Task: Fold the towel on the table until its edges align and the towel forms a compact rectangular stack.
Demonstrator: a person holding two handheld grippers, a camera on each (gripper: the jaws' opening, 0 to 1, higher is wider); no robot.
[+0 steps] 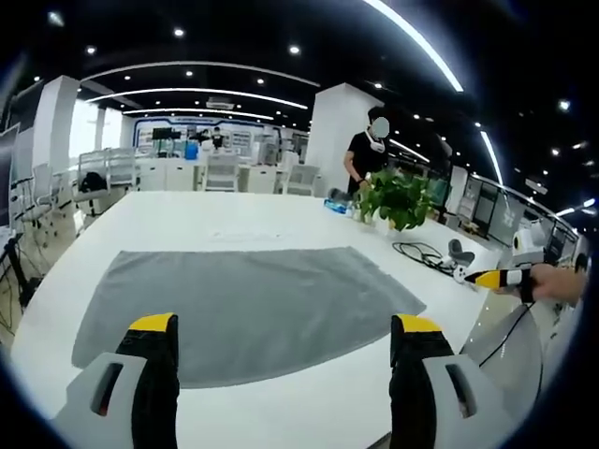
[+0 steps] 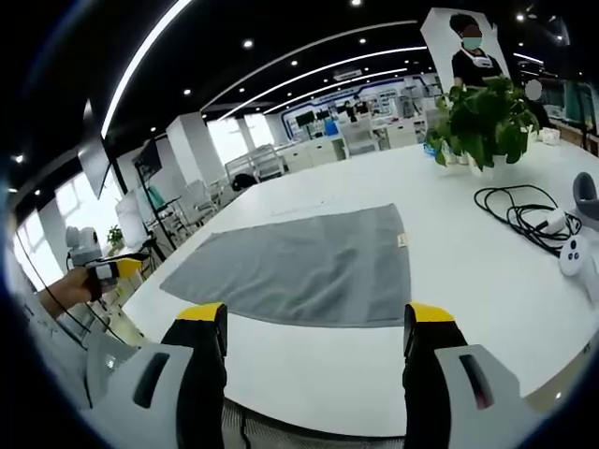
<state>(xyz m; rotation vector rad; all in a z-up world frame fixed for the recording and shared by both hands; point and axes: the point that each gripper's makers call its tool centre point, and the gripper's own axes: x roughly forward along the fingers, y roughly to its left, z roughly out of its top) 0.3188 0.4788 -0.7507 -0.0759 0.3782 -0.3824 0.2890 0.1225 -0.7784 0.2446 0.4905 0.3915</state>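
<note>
— Towel [image 1: 245, 311] first: where is it?

— Flat on the white table [image 1: 168, 217], one grey layer, unfolded. In the left gripper view it spreads across the middle, its near edge curving just past the jaw tips. In the right gripper view it lies at about 12 o'clock from the jaws, a small tag on its 3 o'clock edge.

— And the left gripper [image 1: 284, 327]?

— Jaws spread wide, yellow tips up, pinching nothing. It hangs above the near side of the towel, not touching it.

— The right gripper [image 2: 316, 316]?

— Also spread wide and empty, over the bare table just short of the towel's edge. It also shows small at 3 o'clock in the left gripper view, in a hand off the table's side; there I cannot tell how its jaws stand.

— What else is on the table?

— A plant [image 2: 485, 117] at 1 o'clock in the right gripper view, well apart from the towel. A black cable [image 2: 518, 210] coils at 3 o'clock, beside a white controller [image 2: 574, 254]. A person [image 1: 368, 154] in black stands behind the plant at the far end.
</note>
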